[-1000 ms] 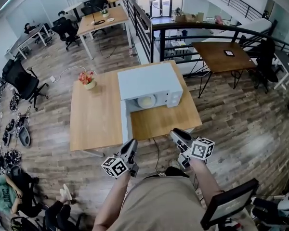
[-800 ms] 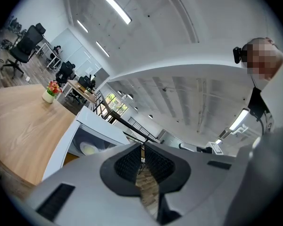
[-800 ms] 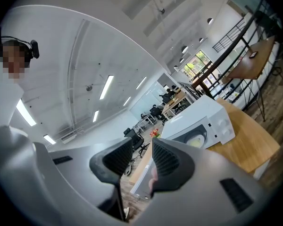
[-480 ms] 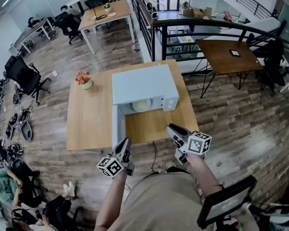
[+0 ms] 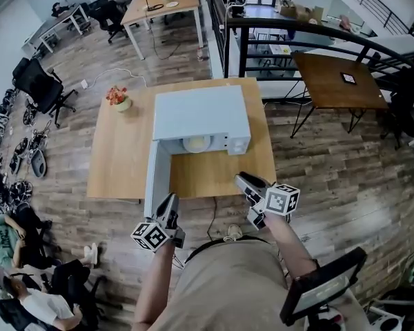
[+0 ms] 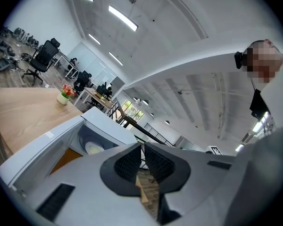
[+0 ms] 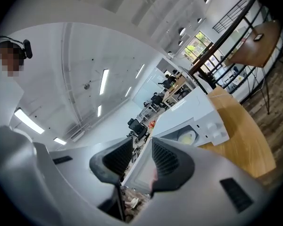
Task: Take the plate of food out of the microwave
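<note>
The microwave (image 5: 200, 112) stands on the table (image 5: 121, 164), right of its middle. Its door (image 5: 156, 178) hangs open on the left and reaches toward me. The plate of food (image 5: 196, 143) lies inside, left of the control panel (image 5: 239, 143). A flower pot (image 5: 119, 99) stands at the table's far left, well apart from the microwave. My left gripper (image 5: 169, 202) hangs before the table's near edge, just by the door's end. My right gripper (image 5: 243, 180) is at that edge, right of the opening. A railing (image 5: 297, 29) runs behind the table.
</note>
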`<state>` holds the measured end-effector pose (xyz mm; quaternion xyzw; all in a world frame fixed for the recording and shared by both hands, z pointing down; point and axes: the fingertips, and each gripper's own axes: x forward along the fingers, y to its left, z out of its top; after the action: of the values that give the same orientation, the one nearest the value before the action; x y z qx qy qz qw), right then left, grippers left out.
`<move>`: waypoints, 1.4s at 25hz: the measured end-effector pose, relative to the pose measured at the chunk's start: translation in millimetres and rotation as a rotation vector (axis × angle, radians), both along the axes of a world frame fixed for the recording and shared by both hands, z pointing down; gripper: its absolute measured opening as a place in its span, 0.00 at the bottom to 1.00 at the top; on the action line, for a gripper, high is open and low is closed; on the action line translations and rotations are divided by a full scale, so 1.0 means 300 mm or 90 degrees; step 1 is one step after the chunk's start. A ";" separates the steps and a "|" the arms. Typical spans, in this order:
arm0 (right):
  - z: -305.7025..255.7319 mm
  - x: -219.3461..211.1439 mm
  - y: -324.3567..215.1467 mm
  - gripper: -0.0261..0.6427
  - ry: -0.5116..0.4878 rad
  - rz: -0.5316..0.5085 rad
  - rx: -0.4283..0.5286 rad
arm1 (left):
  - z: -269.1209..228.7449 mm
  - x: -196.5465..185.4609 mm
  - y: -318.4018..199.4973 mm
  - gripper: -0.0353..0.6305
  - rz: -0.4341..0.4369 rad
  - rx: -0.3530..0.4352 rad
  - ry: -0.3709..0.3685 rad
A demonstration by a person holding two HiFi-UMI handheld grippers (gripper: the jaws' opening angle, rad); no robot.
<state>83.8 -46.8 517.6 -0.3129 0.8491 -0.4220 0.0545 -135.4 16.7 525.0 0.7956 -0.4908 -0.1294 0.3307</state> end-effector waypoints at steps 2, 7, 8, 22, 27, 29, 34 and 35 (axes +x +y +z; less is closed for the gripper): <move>-0.003 0.018 -0.013 0.21 -0.001 -0.013 -0.001 | 0.011 0.013 0.007 0.06 -0.020 -0.005 0.003; 0.003 0.068 -0.036 0.21 -0.001 -0.050 -0.001 | 0.034 0.055 0.001 0.06 -0.065 -0.009 0.002; 0.016 0.081 -0.038 0.21 0.002 -0.056 -0.004 | 0.039 0.067 -0.001 0.06 -0.073 -0.007 0.006; 0.101 0.147 -0.035 0.21 -0.004 -0.081 -0.045 | 0.070 0.132 0.050 0.06 -0.113 -0.033 0.002; 0.097 0.107 -0.022 0.21 -0.021 -0.095 -0.052 | 0.053 0.108 0.043 0.06 -0.120 -0.028 -0.005; 0.103 0.093 -0.025 0.21 -0.018 -0.101 -0.053 | 0.039 0.101 0.040 0.06 -0.124 -0.023 -0.005; 0.120 0.026 -0.052 0.21 -0.022 -0.103 -0.064 | 0.015 0.063 0.026 0.06 -0.129 -0.013 -0.008; 0.122 0.011 -0.059 0.21 -0.022 -0.099 -0.066 | 0.012 0.053 0.018 0.06 -0.129 -0.011 -0.011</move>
<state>87.0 -64.5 554.3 -0.2407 0.8470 -0.4736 0.0203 -119.5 22.0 528.5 0.7400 -0.5727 -0.1514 0.3187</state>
